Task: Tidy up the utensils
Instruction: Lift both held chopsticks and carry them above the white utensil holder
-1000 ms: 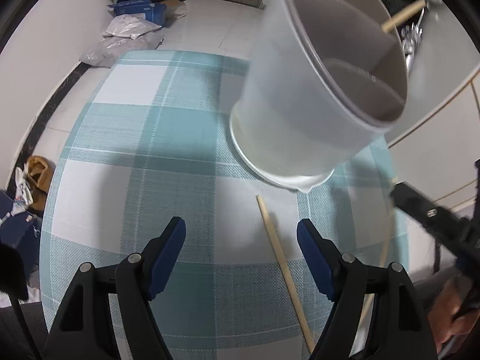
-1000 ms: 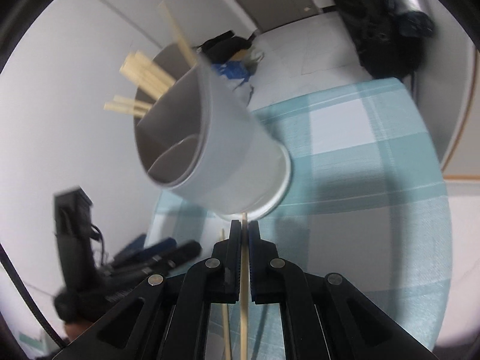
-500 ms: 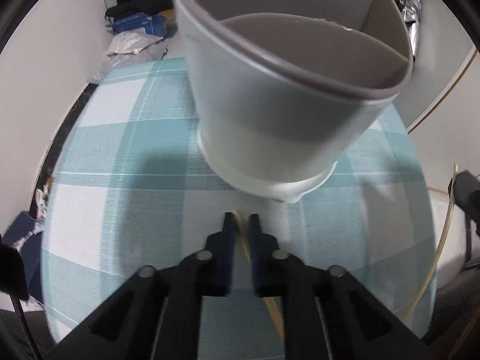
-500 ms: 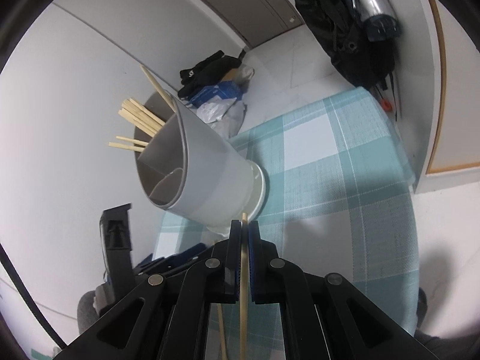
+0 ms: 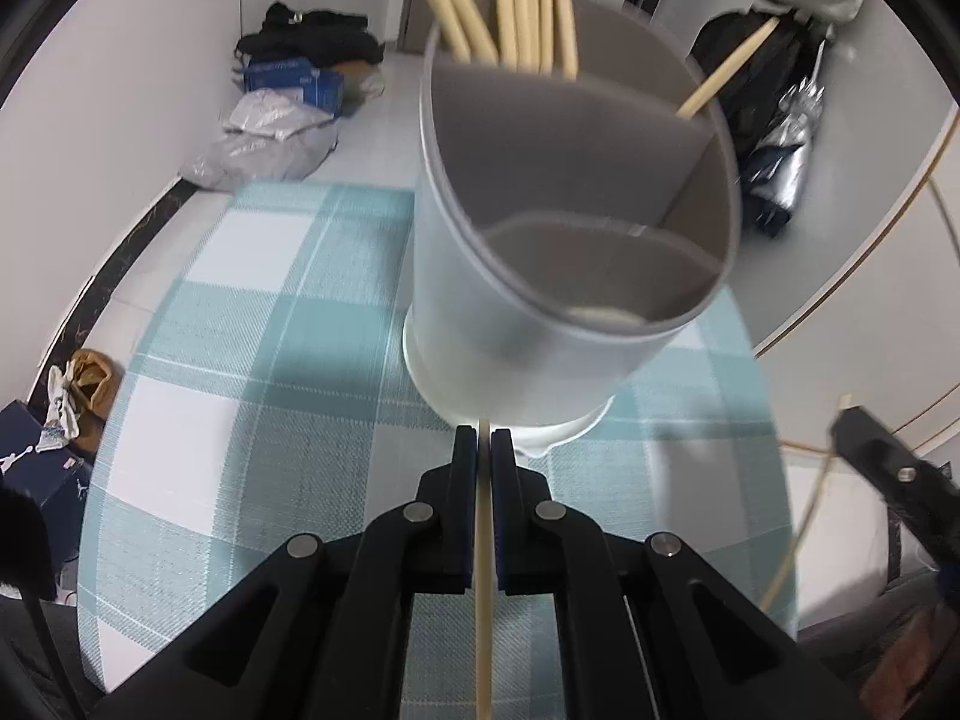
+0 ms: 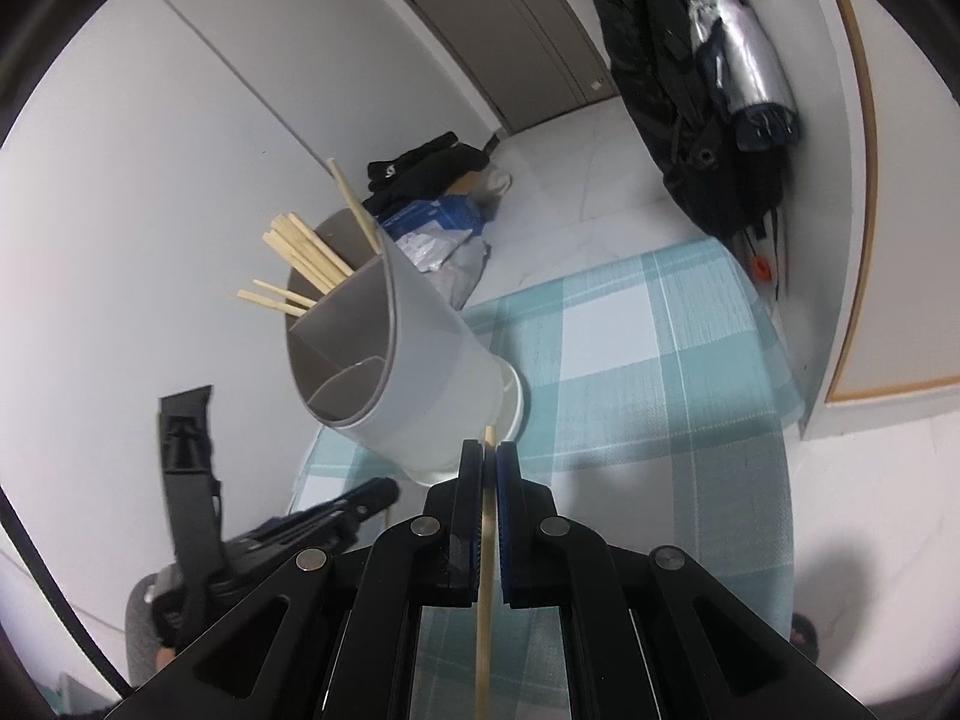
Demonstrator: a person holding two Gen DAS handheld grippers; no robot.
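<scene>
Above checked tablecloth (image 5: 252,372), both claws angle downward, each pinching a chopstick.

Checked tablecloth (image 5: 270,360), floor clutter (image 5: 282,138), umbrella (image 6: 738,66)

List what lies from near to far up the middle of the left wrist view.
Black left gripper shut on a thin wooden chopstick → teal-and-white checked tablecloth → grey divided plastic utensil holder → bundle of wooden chopsticks standing in its far compartment.
</scene>
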